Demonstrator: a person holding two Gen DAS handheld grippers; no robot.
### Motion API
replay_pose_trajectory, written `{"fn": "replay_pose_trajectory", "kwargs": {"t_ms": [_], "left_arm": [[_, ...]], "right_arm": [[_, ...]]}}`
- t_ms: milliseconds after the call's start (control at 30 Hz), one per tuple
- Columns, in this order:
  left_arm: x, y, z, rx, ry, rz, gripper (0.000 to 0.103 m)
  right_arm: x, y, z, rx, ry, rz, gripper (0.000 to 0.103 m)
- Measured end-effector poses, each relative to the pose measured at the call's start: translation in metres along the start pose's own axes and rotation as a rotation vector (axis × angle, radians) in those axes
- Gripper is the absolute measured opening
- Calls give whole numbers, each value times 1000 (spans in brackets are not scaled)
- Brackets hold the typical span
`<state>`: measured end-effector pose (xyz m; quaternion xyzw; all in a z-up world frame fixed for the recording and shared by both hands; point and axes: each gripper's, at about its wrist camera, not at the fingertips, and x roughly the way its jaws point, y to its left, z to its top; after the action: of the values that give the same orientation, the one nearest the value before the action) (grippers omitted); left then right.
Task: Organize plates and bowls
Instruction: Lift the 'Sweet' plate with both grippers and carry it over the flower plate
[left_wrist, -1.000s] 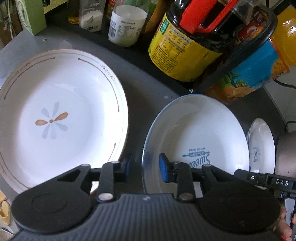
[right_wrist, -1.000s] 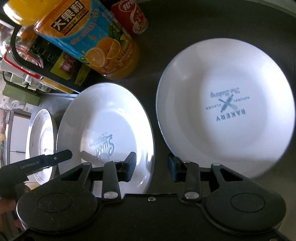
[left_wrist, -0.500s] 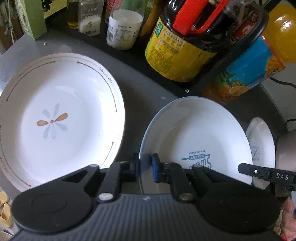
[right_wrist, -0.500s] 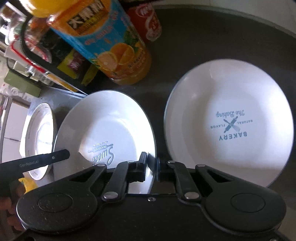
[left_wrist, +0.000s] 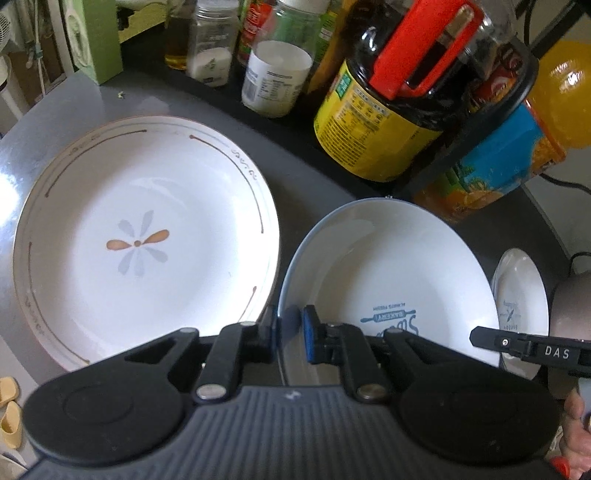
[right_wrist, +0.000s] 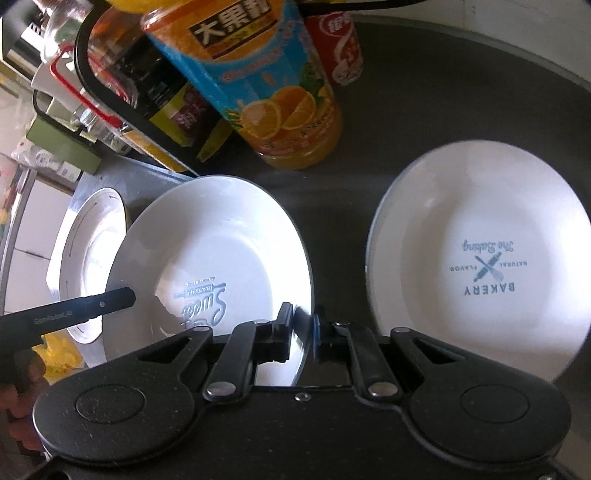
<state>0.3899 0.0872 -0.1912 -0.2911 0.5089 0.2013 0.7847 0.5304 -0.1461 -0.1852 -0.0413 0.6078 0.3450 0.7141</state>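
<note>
Both grippers are pinching the same dish, the "Sweet" plate (left_wrist: 388, 273), mid table btw the flower plate (left_wrist: 144, 236) and the "Bakery" plate (right_wrist: 480, 258). L gripper (left_wrist: 290, 328) is clamping its left rim edge, blue pads nearly together w/ only the thin rim btw them. R gripper (right_wrist: 303, 325) is clamping the opposite rim, jaws nearly shut, rim sandwiched. Both sets of jaws have just been closing, rim inside each pair. Plate is looking tilted in the right wrist view, its right edge seeming to sit higher; can't tell if the left edge is off the table (right_wrist: 424, 110) yet.

Flower plate is sitting just beside it on the left, rims looking close or slightly overlapping near the L gripper, can't tell which. Bakery plate is lying apart on the right. Juice bottle (right_wrist: 273, 110) and dark sauce jug (left_wrist: 399, 110) are standing near behind.

Risks, judging from here:
- grips are thin rim pinches on glazed ceramic, so plate could be slipping out if hands pull apart or lift unevenly
- one side rising faster means the plate could be twisting in the pads
- swinging left could be clipping the flower plate rim; chipping or shoving it
- lifting back could be knocking the bottles

Next is prob stacking it onto a neighbour plate.
</note>
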Motion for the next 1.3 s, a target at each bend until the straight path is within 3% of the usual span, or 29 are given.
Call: {"fn": "replay_pose_trajectory", "kwargs": {"t_ms": [600,1300], "left_arm": [[-26,32,8,-87,-61,19,12],[-46,86,34,-120,-98,32,13]], "right_arm": [[4,37,21,-114,-11,70,11],[14,105,36,-222,-11,64,12]]}}
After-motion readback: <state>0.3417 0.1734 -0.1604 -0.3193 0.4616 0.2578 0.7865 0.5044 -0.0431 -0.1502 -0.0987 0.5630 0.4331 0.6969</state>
